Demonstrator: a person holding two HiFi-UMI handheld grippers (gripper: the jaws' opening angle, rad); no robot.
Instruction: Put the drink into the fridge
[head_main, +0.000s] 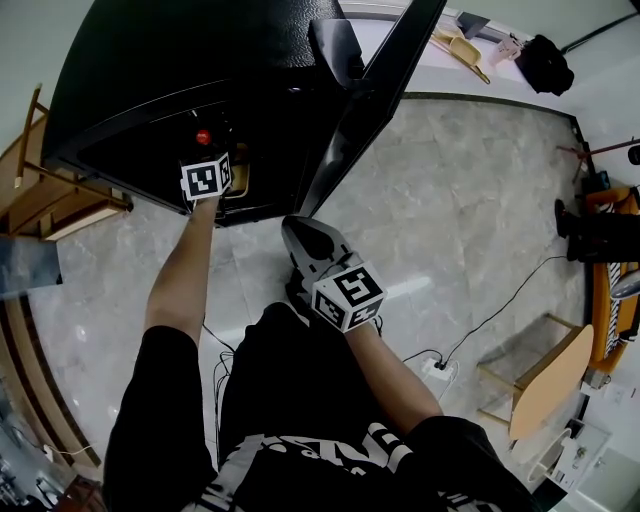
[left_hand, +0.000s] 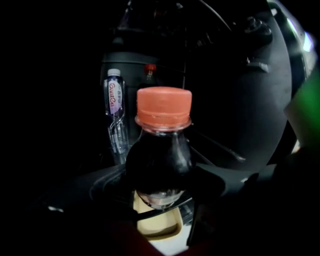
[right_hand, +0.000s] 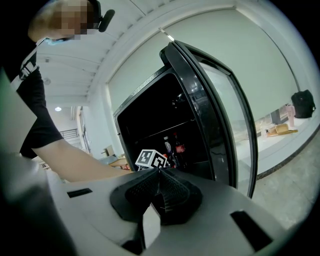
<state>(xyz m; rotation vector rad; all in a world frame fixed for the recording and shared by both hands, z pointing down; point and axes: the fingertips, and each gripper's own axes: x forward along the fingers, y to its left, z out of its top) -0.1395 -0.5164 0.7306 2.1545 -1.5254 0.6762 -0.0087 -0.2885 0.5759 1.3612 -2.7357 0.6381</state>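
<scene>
Right claw (right_hand: 159, 170) with jaws pressed together and nothing between them, pointed at a black fridge (right_hand: 150, 112), its door (right_hand: 222, 115) swung open, bottles (right_hand: 175, 147) on a shelf inside, a marker cube (right_hand: 151, 160) at the opening, a person's bare forearm (right_hand: 82, 166) stretched across from the left

**Head view.** Even, diffuse room light. The pale floor (head_main: 480, 190) carries a soft white reflection streak, while the inside of the open fridge (head_main: 150, 80) reads near black. Fisheye bowing curves straight edges toward the borders.

**Left gripper view.** Very dim. Only the orange cap (left_hand: 164, 106) of the bottle (left_hand: 159, 165) and a water bottle (left_hand: 114, 100) behind it catch light. The rim is black vignette, and a green, unfocused smear sits at the right edge.

**Right gripper view.** Bright, with a ceiling lamp (right_hand: 58, 108) at left and pale reflections on the door (right_hand: 227, 120) glass. The right claw (right_hand: 159, 172), close to the lens, is slightly soft. The corners vignette to black.
</scene>
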